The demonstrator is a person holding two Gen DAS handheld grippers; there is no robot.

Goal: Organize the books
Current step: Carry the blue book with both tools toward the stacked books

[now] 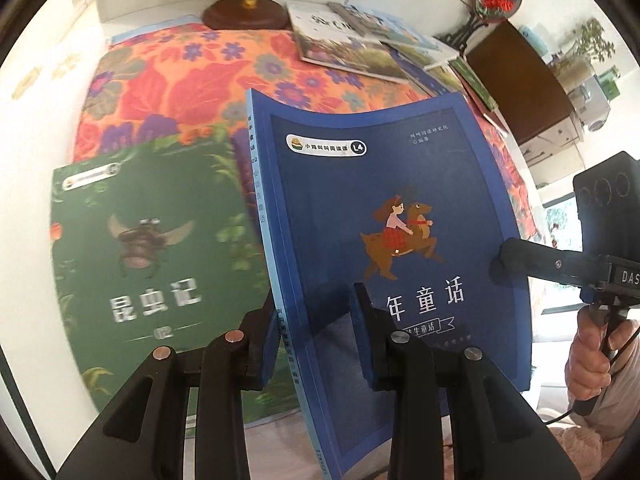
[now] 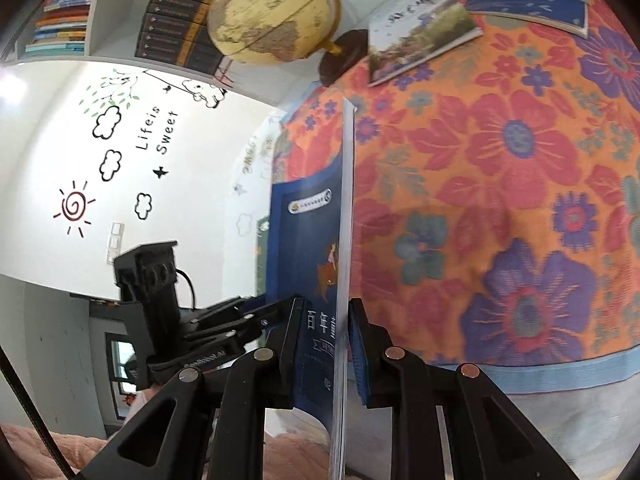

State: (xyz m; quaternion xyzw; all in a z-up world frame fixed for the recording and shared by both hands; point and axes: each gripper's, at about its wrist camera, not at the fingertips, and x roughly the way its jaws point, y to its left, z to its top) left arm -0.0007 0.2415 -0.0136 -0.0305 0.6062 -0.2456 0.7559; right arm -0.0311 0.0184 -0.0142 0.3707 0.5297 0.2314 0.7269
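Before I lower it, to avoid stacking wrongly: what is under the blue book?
Under the blue book lies the floral cloth, with the green book beside it and partly behind its spine edge. Whatever lies directly beneath the cover is hidden.

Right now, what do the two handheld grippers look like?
Both are black plastic with angular slotted fingers, silver round pivot pins and blue ribbed pads. The right gripper carries a boxy black camera block with round lenses, white lettering on its body, a pistol handle and a black cable. The left gripper has the same block and cable.
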